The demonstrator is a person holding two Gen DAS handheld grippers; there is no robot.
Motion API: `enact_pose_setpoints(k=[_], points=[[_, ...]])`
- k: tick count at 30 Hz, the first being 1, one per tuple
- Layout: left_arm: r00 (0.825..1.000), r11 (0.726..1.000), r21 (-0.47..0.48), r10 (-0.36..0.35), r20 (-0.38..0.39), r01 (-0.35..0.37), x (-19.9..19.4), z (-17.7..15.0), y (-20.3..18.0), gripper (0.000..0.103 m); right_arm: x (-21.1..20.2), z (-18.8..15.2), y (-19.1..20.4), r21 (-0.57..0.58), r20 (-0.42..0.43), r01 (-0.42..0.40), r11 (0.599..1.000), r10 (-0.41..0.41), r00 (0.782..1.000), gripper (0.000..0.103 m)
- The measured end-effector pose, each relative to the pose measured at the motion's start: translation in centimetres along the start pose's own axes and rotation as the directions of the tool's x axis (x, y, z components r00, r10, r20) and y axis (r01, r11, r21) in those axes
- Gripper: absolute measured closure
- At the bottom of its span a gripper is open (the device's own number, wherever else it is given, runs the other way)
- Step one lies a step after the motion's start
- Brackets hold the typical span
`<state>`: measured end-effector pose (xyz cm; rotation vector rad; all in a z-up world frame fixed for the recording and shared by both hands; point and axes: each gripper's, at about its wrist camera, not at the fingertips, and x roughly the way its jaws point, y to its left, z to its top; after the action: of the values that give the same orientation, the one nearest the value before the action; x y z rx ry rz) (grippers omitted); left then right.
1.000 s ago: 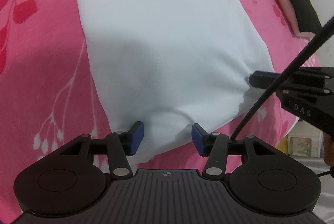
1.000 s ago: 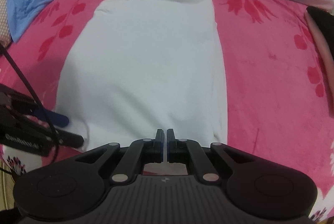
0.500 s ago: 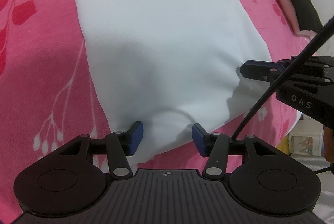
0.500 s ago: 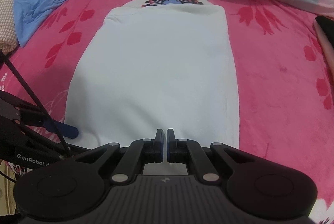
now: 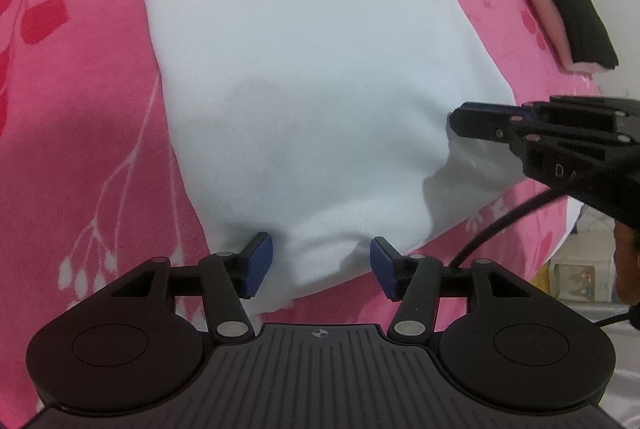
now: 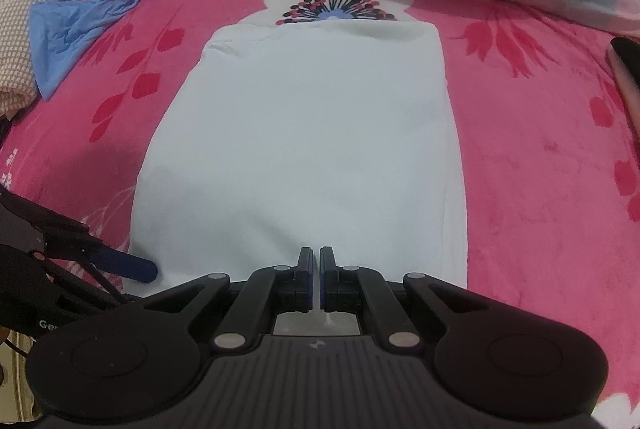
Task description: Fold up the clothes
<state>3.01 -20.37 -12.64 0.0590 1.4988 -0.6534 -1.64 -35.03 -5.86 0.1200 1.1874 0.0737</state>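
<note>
The left gripper (image 5: 321,265) is spreading its jaws, the near hem of the white garment (image 5: 304,77) lying loose between its blue pads (image 5: 256,265). That garment is lying flat on the pink blanket (image 6: 540,165). The right gripper (image 6: 314,279) is pinching the hem, its lettering cut off at "DA", and has lifted the cloth higher than a second ago.

Both grippers are black with a ribbed base and silver screws. The left gripper (image 5: 321,265) has blue pads (image 5: 258,265). A black cable (image 5: 500,225) trails beside it.
</note>
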Motion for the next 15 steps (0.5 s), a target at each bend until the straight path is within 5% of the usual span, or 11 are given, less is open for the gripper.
enact_pose_setpoints(k=[7, 15], points=[[0.996, 0.988, -0.131, -0.082, 0.021, 0.084, -0.1, 0.0, 2.1, 0.048, 0.1, 0.0, 0.2, -0.001, -0.009, -0.01, 1.0, 0.01, 1.0, 0.101], [0.975, 0.914, -0.34, -0.218, 0.043, 0.22, 0.0, 0.4, 5.7, 0.048, 0.4, -0.1, 0.9, 0.0, -0.014, -0.026, 1.0, 0.026, 1.0, 0.101]])
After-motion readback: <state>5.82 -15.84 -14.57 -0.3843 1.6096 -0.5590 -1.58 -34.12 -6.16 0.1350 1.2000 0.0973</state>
